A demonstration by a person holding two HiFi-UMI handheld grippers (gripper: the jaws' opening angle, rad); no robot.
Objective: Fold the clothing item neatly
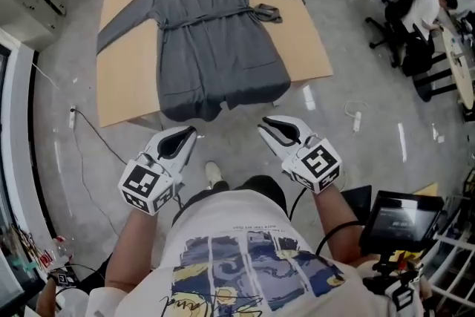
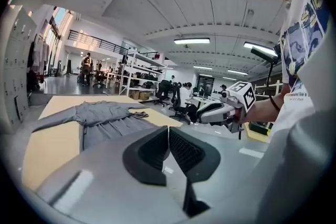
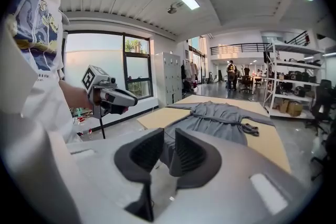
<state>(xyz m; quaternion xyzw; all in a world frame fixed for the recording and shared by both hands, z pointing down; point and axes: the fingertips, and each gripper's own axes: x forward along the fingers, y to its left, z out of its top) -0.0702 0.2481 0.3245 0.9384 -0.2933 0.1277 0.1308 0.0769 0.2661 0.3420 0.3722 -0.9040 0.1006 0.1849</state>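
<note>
The grey garment [image 1: 215, 48] lies flat and face up on a tan counter [image 1: 304, 41], collar toward 12 o'clock and hem at the counter's 6 o'clock edge. Its 2 sleeves are spread, 1 slanting out toward 8 o'clock, the other reaching toward 3 o'clock. A belt crosses the waist, and its loose end [image 1: 267, 11] lies bunched on the counter at the garment's 3 o'clock side.

Both grippers hang in the air over the grey floor [image 1: 356, 85], at 6 o'clock from the hem and apart from the cloth. The left gripper [image 1: 189, 134] points toward the hem from 7 o'clock; its fingers [image 2: 152, 152] are pressed together with nothing between them. The right gripper [image 1: 266, 124] points in from 5 o'clock; its fingers [image 3: 142, 152] stand narrowly apart, and nothing is held in the gap.

A person in a white printed T-shirt [image 1: 245, 256] holds them. A thin cable [image 1: 89, 130] trails over the floor at 9 o'clock, office chairs [image 1: 404, 11] stand at 2 o'clock, and a small screen [image 1: 404, 219] sits at 4 o'clock.
</note>
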